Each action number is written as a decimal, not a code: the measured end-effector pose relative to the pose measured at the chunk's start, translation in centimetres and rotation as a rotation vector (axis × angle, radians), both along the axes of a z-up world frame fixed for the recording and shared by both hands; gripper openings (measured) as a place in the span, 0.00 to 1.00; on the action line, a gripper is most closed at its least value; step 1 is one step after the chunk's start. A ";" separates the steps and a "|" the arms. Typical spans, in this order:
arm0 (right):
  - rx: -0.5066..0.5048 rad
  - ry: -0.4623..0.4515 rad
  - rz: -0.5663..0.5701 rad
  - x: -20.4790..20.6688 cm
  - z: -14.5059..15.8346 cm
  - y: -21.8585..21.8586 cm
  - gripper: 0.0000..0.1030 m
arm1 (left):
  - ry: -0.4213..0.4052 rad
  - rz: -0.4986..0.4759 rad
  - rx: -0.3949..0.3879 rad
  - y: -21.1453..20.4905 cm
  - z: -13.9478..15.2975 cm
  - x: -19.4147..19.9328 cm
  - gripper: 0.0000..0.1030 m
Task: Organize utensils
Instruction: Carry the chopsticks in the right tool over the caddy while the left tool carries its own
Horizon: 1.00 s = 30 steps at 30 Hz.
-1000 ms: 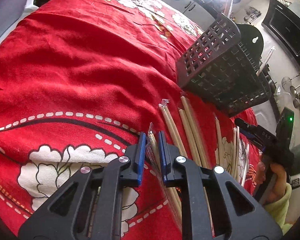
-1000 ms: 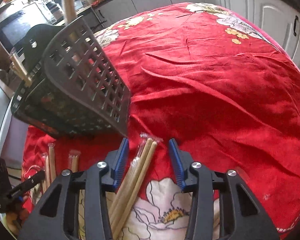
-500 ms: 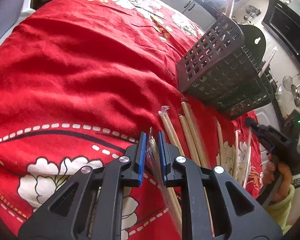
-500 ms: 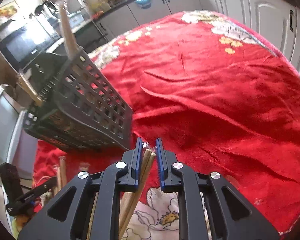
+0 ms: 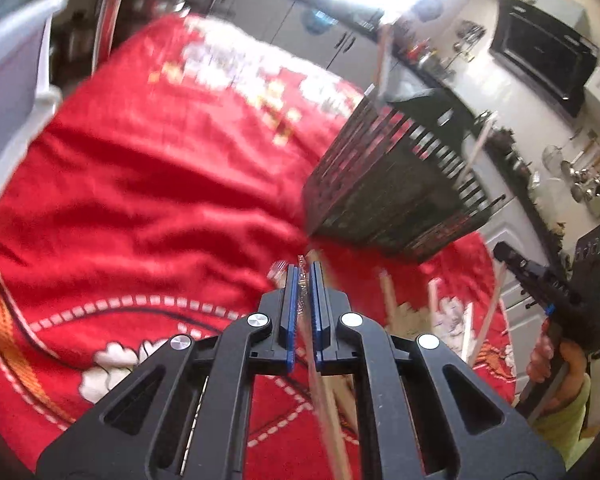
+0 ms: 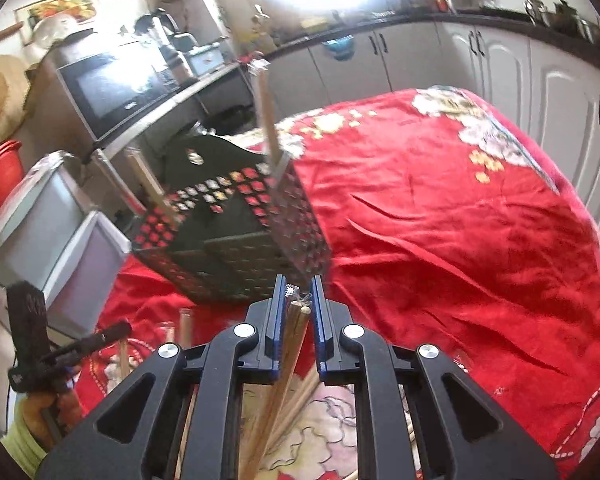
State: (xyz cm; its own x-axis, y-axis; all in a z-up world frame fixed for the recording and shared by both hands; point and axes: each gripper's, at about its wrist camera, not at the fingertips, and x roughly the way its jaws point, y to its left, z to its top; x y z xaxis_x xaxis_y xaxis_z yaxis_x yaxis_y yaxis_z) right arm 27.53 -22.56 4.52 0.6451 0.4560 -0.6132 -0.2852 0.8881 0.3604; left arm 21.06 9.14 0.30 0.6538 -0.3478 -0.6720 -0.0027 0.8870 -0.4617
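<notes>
My left gripper point(image 5: 303, 280) is shut on a plastic-wrapped pair of wooden chopsticks point(image 5: 320, 376) and holds it above the red cloth point(image 5: 148, 184). My right gripper point(image 6: 299, 294) is shut on another wrapped pair of chopsticks point(image 6: 284, 360), lifted off the cloth. The black perforated utensil basket point(image 5: 396, 196) stands ahead of both grippers; it also shows in the right wrist view point(image 6: 236, 236), with wrapped chopsticks point(image 6: 266, 116) sticking up from it. More wrapped chopsticks point(image 5: 390, 296) lie on the cloth below the basket. The left view is motion-blurred.
The right gripper and hand show at the right edge of the left view point(image 5: 556, 292); the left gripper shows at the lower left of the right view point(image 6: 60, 356). Kitchen cabinets point(image 6: 500, 60), a microwave point(image 6: 112, 88) and a counter surround the table.
Both grippers have risen from the cloth with their chopstick pairs. The right gripper went from open around its pair to shut on it. The basket now sits lower and closer in both views.
</notes>
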 end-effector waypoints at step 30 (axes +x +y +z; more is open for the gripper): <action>-0.053 -0.355 0.052 -5.7 10.4 2.4 0.11 | -0.346 -0.129 0.017 -5.1 14.5 0.9 0.02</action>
State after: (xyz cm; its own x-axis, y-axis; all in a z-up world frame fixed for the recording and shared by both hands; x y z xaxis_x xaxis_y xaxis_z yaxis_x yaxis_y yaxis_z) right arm 21.85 -20.12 14.88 0.7991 0.4672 -0.3784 -0.4294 0.8840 0.1847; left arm 21.94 4.01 14.84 0.7950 -0.4329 -0.4249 0.2636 0.8775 -0.4007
